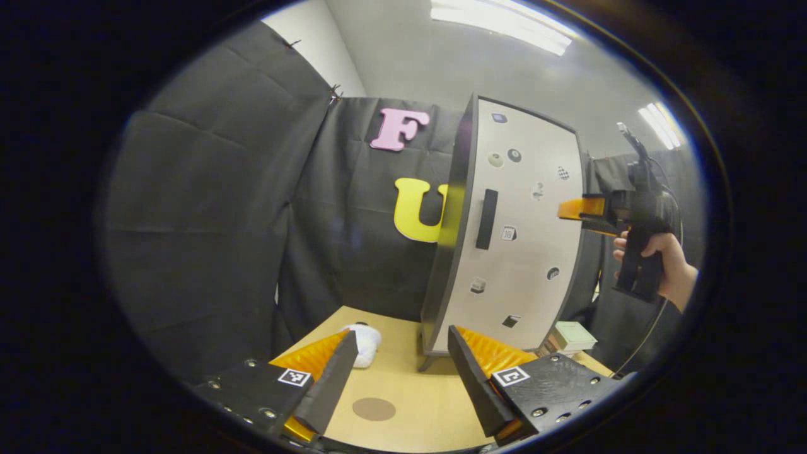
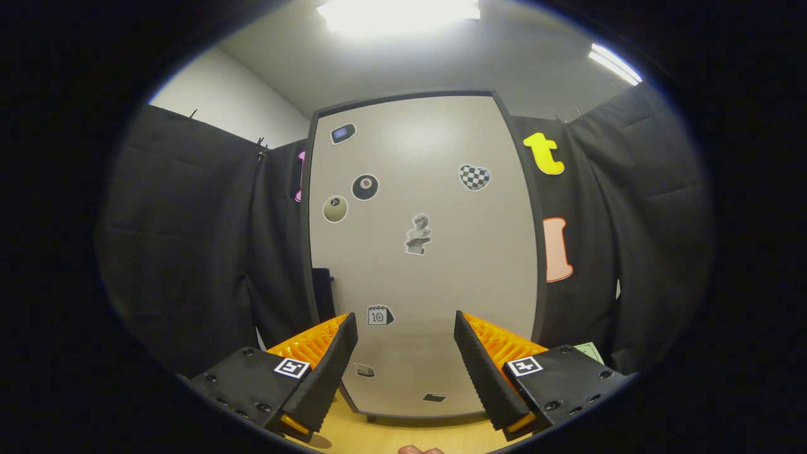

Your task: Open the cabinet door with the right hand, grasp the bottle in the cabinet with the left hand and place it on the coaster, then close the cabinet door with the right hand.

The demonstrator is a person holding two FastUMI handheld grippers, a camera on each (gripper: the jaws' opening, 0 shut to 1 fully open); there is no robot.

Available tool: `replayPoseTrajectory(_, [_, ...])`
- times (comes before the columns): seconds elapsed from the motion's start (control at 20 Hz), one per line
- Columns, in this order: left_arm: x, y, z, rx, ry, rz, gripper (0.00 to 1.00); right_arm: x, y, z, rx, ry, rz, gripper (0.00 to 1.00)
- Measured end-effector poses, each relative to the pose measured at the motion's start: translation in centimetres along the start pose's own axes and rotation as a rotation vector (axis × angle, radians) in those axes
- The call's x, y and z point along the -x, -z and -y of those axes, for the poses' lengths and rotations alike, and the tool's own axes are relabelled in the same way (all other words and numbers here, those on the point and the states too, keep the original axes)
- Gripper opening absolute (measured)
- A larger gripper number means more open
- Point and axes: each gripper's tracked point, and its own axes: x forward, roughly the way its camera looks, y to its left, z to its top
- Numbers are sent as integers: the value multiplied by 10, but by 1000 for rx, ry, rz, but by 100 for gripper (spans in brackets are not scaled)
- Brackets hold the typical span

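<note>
1. The cabinet point(image 1: 504, 233) stands upright toward the far edge of the wooden surface point(image 1: 422, 391); its pale door point(image 2: 422, 252), framed in dark grey, is shut, so the bottle inside cannot be seen; in the right gripper view the door faces the camera squarely.
2. The door carries a dark vertical handle point(image 1: 486, 219) near its left edge in the left gripper view, and small stickers are scattered over its face.
3. The right tool point(image 1: 583, 213) is seen in the left gripper view at the door's right edge, held by a hand point(image 1: 659, 261); its orange fingers point at the door at about handle height; whether they touch the door cannot be told; in its own view point(image 2: 405, 359) the jaws stand wide apart with nothing between them.
4. The left tool point(image 1: 397, 372) hovers over the near part of the surface, jaws spread wide and holding nothing.
5. A white rounded object point(image 1: 364, 343) lies on the surface toward its far left corner, left of the cabinet; what it is cannot be told.
6. A pale green pad point(image 1: 572, 335) lies by the cabinet's right foot.
7. The round brown coaster point(image 1: 374, 408) lies flat near the surface's front edge, bare, between the left tool's fingers in that view.
</note>
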Motion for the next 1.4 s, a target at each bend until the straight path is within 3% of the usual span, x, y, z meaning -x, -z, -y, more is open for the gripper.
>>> replayPoseTrajectory(0.5, [20, 20, -61, 54, -140, -42, 87, -62, 12, -77, 42, -75, -7, 98])
replayPoseTrajectory(1.15, [24, 33, -97, 66, -218, -67, 87, -129, 42, -96, 92, 19, -83, 98])
replayPoseTrajectory(1.3, [27, 38, -100, 65, -230, -76, 87, -134, 51, -99, 103, 34, -112, 83])
replayPoseTrajectory(1.35, [28, 38, -101, 66, -232, -79, 87, -135, 53, -100, 104, 37, -118, 70])
replayPoseTrajectory(1.4, [29, 39, -100, 66, -233, -81, 87, -137, 56, -102, 102, 35, -128, 69])
